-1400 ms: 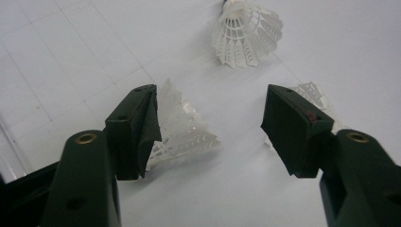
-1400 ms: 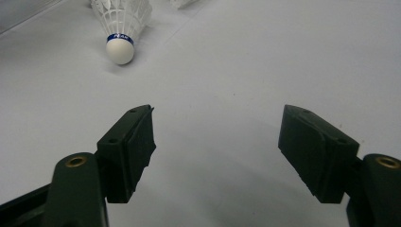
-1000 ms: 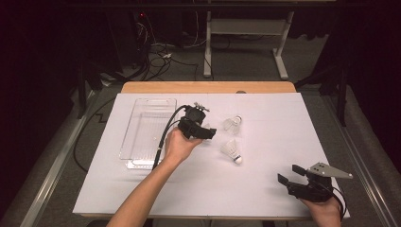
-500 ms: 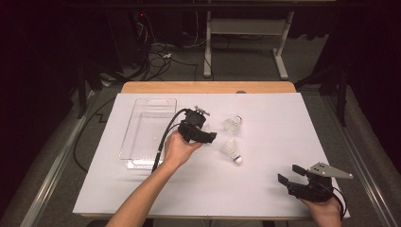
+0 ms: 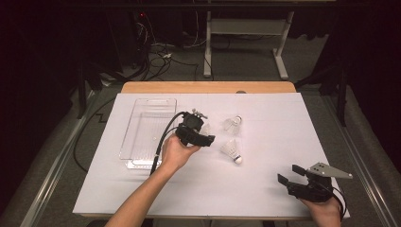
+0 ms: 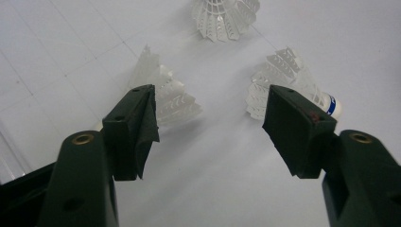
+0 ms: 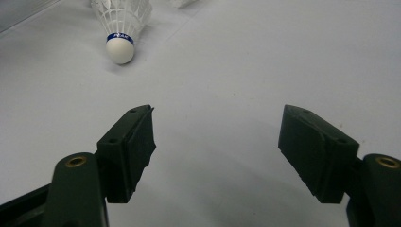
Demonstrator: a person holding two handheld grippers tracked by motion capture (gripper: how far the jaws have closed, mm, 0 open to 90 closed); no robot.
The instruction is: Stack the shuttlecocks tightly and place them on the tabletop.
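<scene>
left hand-held gripper (image 6: 210, 130) gapes over feathery white cone-shaped shuttlecocks (image 6: 163, 92).

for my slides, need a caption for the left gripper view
Open left tool poised above three white shuttlecocks lying on the white table.

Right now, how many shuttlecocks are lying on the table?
3. One lies at the left gripper, partly behind it in the high view. One lies farther back to its right. One with a blue band lies nearer the person.
</scene>
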